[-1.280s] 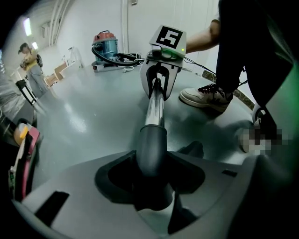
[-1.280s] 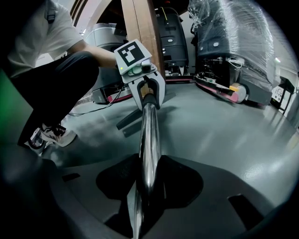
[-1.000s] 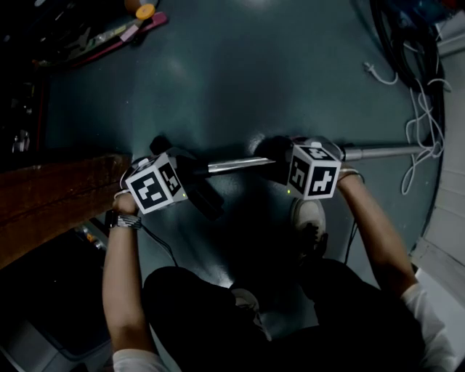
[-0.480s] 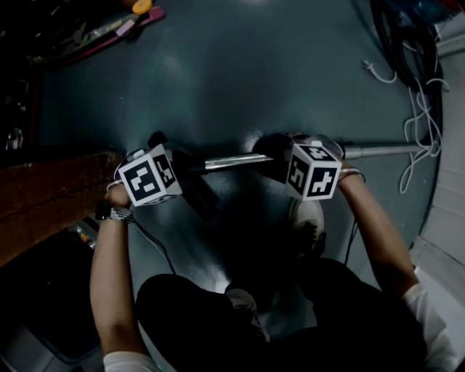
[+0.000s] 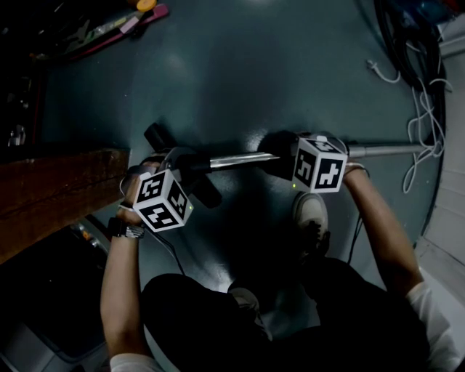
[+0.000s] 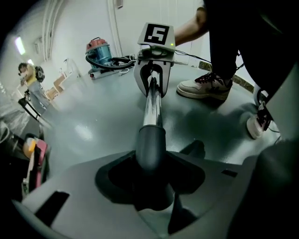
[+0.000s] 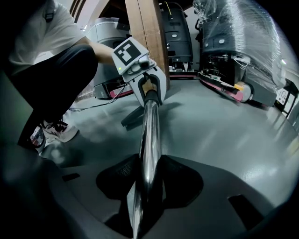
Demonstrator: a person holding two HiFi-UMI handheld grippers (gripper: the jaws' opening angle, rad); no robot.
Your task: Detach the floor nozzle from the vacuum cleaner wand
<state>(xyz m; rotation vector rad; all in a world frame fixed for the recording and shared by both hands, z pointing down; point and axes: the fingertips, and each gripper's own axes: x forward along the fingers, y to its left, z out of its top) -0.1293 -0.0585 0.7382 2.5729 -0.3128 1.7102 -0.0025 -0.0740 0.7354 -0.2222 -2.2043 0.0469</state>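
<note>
The left gripper (image 6: pixel 150 184) has its two jaws clamped on the dark neck (image 6: pixel 150 144) of the floor nozzle (image 5: pixel 205 193). The shiny wand (image 5: pixel 236 160) goes into that neck, so the two parts are joined. The nozzle is a dark, flat piece lying slanted on the floor (image 5: pixel 240 73), at the left end of the wand, just right of a big brown wooden beam (image 5: pixel 58 189). The right gripper (image 7: pixel 145 186) has its jaws clamped on the bare metal of the wand, further to the right. Both grippers point down at the wand from the near side, one at each end of the shiny part. Past the right gripper the wand goes on to the right as a grey tube. A white shoe (image 5: pixel 311 214) stands on the floor near the right gripper. Far off on the right lie white cords (image 5: pixel 421 109). At the far left there are some pink and orange tools (image 5: pixel 138 18). In the left gripper view, a red and blue vacuum cleaner (image 6: pixel 97 50) sits far away by the wall.
</note>
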